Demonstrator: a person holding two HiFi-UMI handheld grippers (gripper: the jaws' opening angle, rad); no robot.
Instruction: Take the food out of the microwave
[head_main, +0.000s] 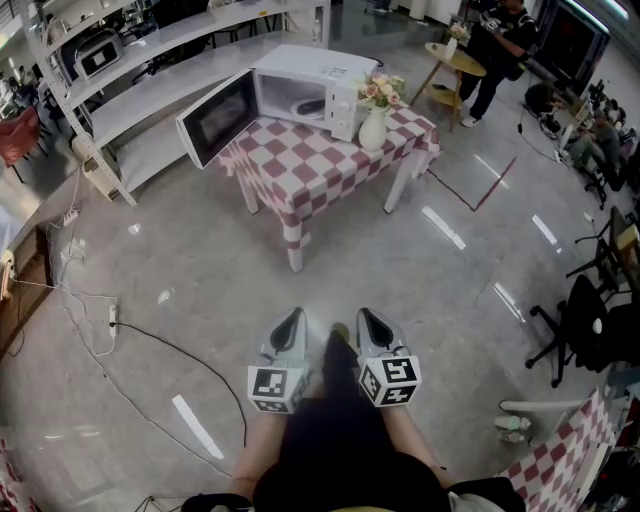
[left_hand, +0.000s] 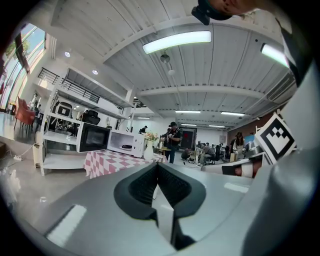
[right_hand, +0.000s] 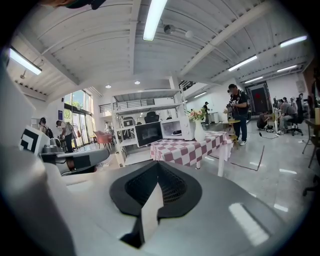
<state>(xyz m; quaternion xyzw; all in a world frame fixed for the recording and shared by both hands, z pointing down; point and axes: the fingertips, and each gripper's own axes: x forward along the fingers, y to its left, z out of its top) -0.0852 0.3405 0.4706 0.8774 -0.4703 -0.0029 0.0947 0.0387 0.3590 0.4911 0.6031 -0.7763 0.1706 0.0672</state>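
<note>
The white microwave (head_main: 318, 88) stands on a table with a red-and-white checked cloth (head_main: 320, 165), a few steps ahead of me. Its door (head_main: 215, 118) hangs open to the left. A dark dish of food (head_main: 310, 105) sits inside; it also shows as a small dark dish (left_hand: 127, 147) in the left gripper view and a dish (right_hand: 177, 132) in the right gripper view. My left gripper (head_main: 290, 325) and right gripper (head_main: 372, 322) are side by side low in front of me, far from the table. Both are shut with nothing between the jaws.
A white vase of flowers (head_main: 373, 125) stands on the table beside the microwave. White shelving (head_main: 150, 70) runs behind and left of it. Cables (head_main: 120, 340) trail on the floor at left. A person (head_main: 495, 50) stands by a round yellow table (head_main: 455, 62); office chairs (head_main: 585, 320) are at right.
</note>
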